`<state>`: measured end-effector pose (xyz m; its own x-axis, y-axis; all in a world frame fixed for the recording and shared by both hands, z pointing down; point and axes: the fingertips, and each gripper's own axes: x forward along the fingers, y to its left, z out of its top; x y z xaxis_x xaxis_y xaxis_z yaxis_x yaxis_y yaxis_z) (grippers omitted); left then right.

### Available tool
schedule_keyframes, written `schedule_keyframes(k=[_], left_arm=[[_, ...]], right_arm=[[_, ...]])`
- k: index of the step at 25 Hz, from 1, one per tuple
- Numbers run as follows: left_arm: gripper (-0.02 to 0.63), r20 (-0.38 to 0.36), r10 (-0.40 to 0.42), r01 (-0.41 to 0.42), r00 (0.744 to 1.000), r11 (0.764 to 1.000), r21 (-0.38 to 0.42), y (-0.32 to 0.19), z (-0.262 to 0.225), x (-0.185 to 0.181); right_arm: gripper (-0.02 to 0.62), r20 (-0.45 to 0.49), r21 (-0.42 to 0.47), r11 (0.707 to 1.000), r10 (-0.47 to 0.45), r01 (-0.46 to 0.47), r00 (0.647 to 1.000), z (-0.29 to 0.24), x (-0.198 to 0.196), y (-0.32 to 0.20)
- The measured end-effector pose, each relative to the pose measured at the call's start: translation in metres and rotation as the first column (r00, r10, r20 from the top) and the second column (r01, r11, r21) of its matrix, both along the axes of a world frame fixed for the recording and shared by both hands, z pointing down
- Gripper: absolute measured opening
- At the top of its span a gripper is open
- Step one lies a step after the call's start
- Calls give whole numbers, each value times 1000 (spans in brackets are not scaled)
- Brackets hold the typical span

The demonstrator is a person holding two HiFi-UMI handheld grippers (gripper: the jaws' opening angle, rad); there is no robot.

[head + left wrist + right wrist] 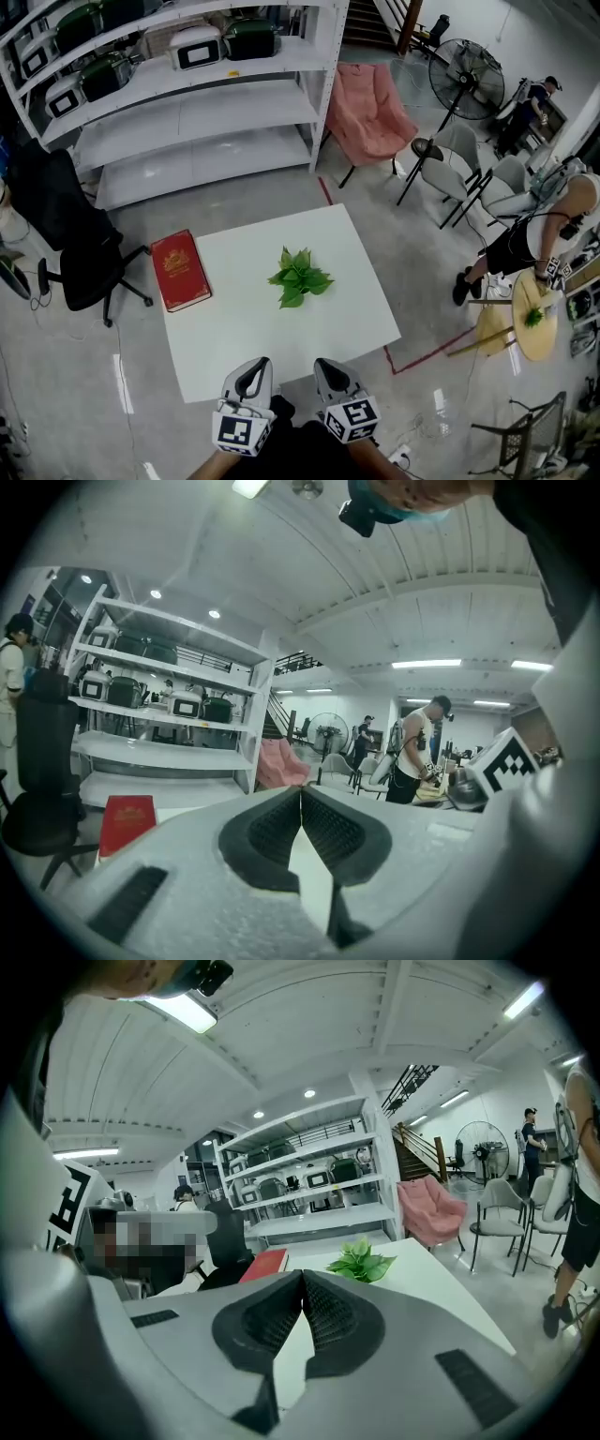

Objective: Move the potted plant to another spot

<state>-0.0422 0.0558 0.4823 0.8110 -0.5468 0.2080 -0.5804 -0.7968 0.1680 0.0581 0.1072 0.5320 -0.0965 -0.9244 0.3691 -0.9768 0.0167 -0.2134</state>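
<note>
One red book (181, 270): laid flat at the left edge of the white surface (234, 328), well apart from the plant.
Left tongs (251, 367): held at the near edge of the surface; the jaws are seen pressed together, with nothing between them.
Potted plant (299, 277): set near the middle of the surface, right of the book; from above only green leaves are seen, the pot being hidden beneath them.
Handling: it is judged small and light. The leaves are soft and easily crushed, so they are best left alone. The stiffer pot is better taken low on its wall from the side, kept upright, and not squeezed hard.
Right tongs (330, 367): held beside the left pair, closed and empty, pointed toward the plant and well short of it.
</note>
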Motion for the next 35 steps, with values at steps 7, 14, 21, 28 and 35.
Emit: schedule_keyframes(k=[7,14,21,28,35], left_arm=[[18,10,16,-16,1000,1000,-16,-29,4,-3],[18,15,-11,11,1000,1000,-27,-46,3,-4],[18,8,-106,107,994,994,-28,-75,2,10],[18,-29,-217,217,976,976,-9,-95,-8,34],[18,5,-279,279,960,960,-3,-107,-8,45]], right_arm=[[12,-38,-38,999,-8,6,999,14,2,-38],[12,-92,-82,995,-69,62,993,23,13,-68],[12,-146,-122,980,-176,159,973,39,34,-99],[12,-175,-203,931,-339,303,924,60,56,-121],[13,-228,-314,853,-494,417,839,99,63,-144]])
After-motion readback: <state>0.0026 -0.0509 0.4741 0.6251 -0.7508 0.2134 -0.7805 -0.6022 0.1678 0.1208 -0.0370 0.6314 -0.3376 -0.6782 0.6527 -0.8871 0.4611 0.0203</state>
